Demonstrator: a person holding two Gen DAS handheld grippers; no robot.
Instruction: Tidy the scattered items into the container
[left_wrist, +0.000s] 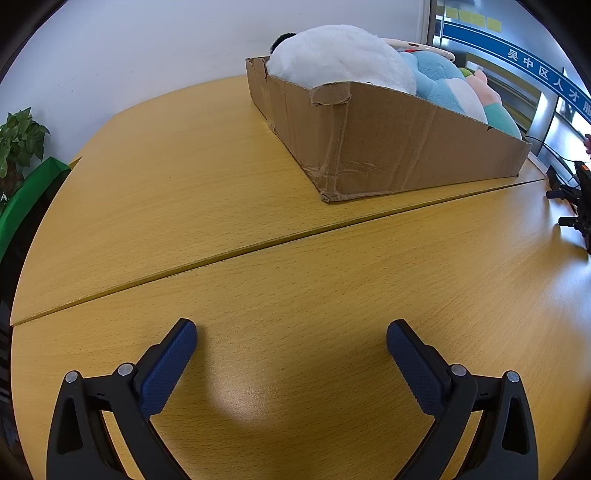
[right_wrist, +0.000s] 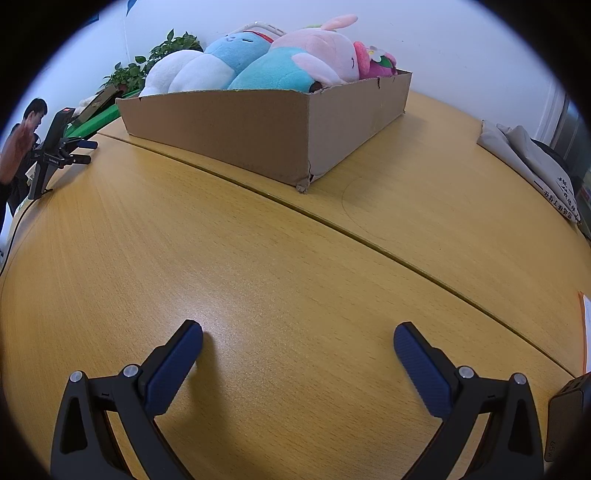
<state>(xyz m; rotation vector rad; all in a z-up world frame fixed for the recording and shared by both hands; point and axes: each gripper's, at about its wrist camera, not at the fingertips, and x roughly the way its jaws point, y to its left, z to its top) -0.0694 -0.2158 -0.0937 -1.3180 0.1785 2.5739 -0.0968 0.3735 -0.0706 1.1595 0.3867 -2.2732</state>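
Your fingers (left_wrist: 168, 365) on both the left gripper (left_wrist: 291, 363) and right gripper (right_wrist: 298, 367) are spread wide and empty above the bare table (right_wrist: 258, 258), while the plush toys (right_wrist: 266, 62), soft, light and best pinched at a plump fold, are already piled in the cardboard box (right_wrist: 229, 125).

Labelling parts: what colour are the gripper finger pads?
Dark blue, textured pads on black arms; clearest in the right wrist view.

Creased matt cardboard box (left_wrist: 388, 147), fuzzy plush toys (left_wrist: 340, 59), smooth semi-gloss wood-grain table (left_wrist: 184, 184).
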